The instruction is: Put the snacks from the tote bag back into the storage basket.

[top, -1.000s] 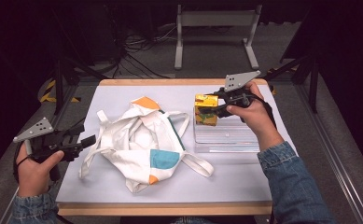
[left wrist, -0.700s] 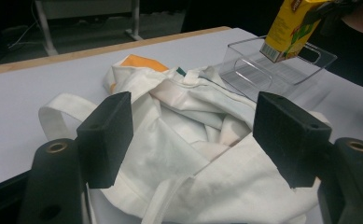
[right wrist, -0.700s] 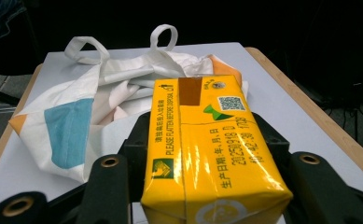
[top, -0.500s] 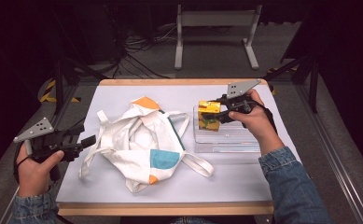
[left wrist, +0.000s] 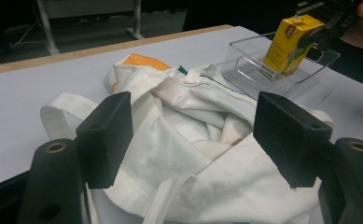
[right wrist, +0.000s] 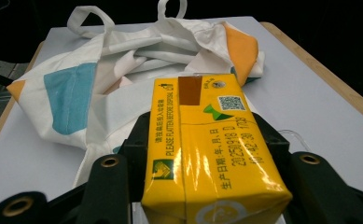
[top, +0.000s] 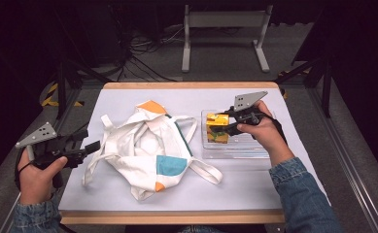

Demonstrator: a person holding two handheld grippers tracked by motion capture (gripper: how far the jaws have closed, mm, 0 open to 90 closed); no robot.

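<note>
**A:** Right of centre in the high view, the right gripper [top: 224, 127] has its jaws clamped on a yellow juice carton [top: 217, 127], one on each side. How does the carton sit?

**B:** Close to upright in that view, long axis running top to bottom, its base down inside the clear plastic tray [top: 235, 148] on the white table [top: 254, 184]. The left gripper view catches it at upper right, carton [left wrist: 289, 44] leaning a little, top tipped toward the right edge of the frame, bottom within the tray [left wrist: 244, 63] walls.

**A:** And from the right gripper view?

**B:** There the carton [right wrist: 207, 158] fills the lower centre, its long axis running away from the camera toward the bag. A black jaw presses each long side. Printed date text and a brown foil patch over the straw hole show on the upward face, details the high view is too small to give.

**A:** The other tool?

**B:** The left gripper [top: 95, 145] sits at the lower left of the high view, jaws standing apart, nothing between them. It points toward the white tote bag [top: 150, 150], crumpled at the table's centre with orange and teal patches.

**A:** Touching the bag?

**B:** Its own view shows the bag [left wrist: 184, 154] just beyond the two jaws; whether they touch the cloth, I cannot tell.
</note>
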